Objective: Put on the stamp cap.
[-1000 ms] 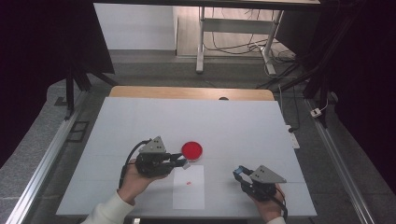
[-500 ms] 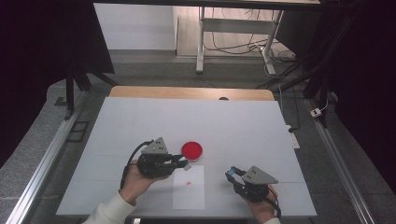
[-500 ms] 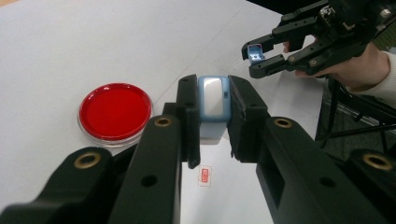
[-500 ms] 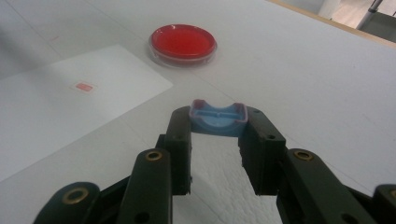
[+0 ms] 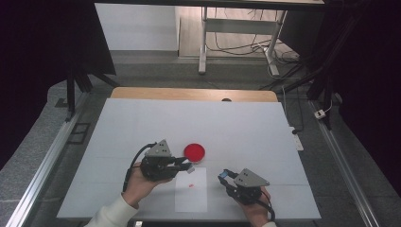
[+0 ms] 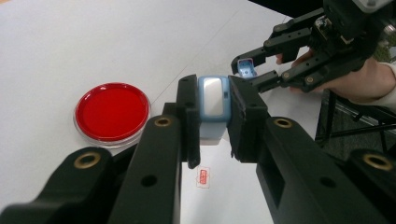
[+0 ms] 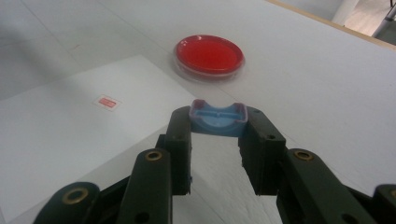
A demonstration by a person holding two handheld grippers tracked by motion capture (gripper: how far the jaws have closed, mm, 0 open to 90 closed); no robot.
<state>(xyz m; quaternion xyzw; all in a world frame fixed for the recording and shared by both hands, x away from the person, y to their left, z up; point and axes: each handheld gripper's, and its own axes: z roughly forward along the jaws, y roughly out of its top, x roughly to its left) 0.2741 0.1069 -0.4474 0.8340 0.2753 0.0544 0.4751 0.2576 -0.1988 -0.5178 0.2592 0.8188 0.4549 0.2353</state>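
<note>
stamp body (image 6: 213,100) clamped in left gripper (image 6: 214,121) (print (image 6: 203,177) below).

No legible writing anywhere we look

The nearest thing to a sign that we find is a small red rectangular mark (image 6: 204,177) printed on the white sheet of paper (image 7: 70,135) lying on the table; in both gripper views it is too small and blurred for us to make out any characters inside it, and from the high view it is just a red fleck. We read no brand, label or number anywhere else.
</note>
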